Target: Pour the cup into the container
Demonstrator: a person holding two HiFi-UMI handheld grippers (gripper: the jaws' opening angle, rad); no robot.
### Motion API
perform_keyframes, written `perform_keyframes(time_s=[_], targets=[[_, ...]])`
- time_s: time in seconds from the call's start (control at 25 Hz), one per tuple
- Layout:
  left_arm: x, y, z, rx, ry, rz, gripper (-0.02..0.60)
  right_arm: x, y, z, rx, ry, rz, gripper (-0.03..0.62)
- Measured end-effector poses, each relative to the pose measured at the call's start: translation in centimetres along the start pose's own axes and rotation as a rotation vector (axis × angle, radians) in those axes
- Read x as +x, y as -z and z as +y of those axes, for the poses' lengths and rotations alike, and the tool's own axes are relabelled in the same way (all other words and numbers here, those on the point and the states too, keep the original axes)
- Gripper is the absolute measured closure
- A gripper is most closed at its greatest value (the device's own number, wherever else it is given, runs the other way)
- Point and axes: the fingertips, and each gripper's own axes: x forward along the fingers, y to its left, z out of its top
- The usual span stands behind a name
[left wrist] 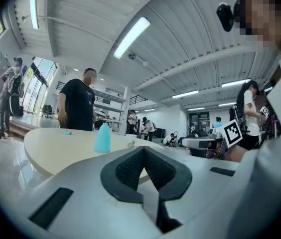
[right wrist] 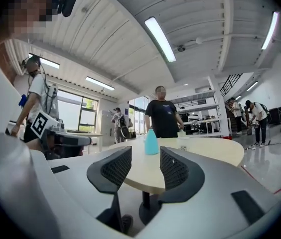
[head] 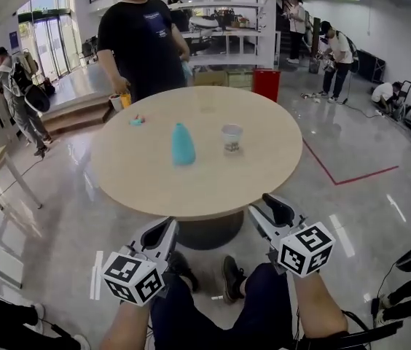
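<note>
On the round beige table (head: 147, 184) stand a turquoise, bottle-shaped container (head: 183, 144) and, to its right, a clear cup (head: 232, 138) with something small and dark at its bottom. Both grippers hang near the table's front edge, well short of the two objects. My left gripper (head: 167, 232) is shut, its pads meeting with nothing between them; its view shows the container (left wrist: 102, 138) and cup (left wrist: 131, 144) far ahead. My right gripper (head: 278, 208) is open and empty, and its own view frames the container (right wrist: 151, 142) between the pads.
A person in a black shirt (head: 141, 39) stands at the table's far side. A small turquoise item (head: 137, 120) lies near the far left rim. A red box (head: 267, 84) sits behind the table, and red tape (head: 337, 175) marks the floor to the right.
</note>
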Motion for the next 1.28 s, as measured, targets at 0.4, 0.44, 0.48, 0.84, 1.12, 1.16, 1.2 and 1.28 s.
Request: perform_keyframes(time_s=[0.4, 0.44, 0.48, 0.84, 1.12, 1.16, 1.2, 1.28], targets=[[8.8, -1.5, 12.1, -0.01, 0.012, 0.03, 0.58, 12.5, 0.6, -7.3, 0.015, 0.122, 0.048, 0.365], [9.3, -1.7, 12.8, -0.01, 0.015, 0.035, 0.581, 13.2, 0.7, -7.9, 0.017, 0.135, 0.055, 0.358], [9.8, -1.7, 13.5, -0.011, 0.019, 0.041, 0.581, 13.9, 0.9, -8.5, 0.019, 0.148, 0.063, 0.353], [15.6, -0.9, 18.9, -0.024, 0.0, 0.078, 0.581, 19.1, 2.7, -15.0, 0.038, 0.196, 0.124, 0.286], [17.6, -0.9, 20.0, 0.006, -0.032, 0.104, 0.581, 21.1, 3.6, -16.4, 0.064, 0.147, 0.188, 0.247], [17.7, -1.0, 20.2, 0.011, -0.04, 0.104, 0.581, 21.4, 3.7, -16.5, 0.073, 0.142, 0.193, 0.246], [17.9, -1.0, 20.5, 0.012, -0.046, 0.103, 0.581, 21.7, 3.8, -16.6, 0.081, 0.135, 0.2, 0.244], [18.2, -0.9, 21.3, -0.008, -0.052, 0.107, 0.581, 22.6, 4.4, -16.7, 0.09, 0.124, 0.225, 0.244]])
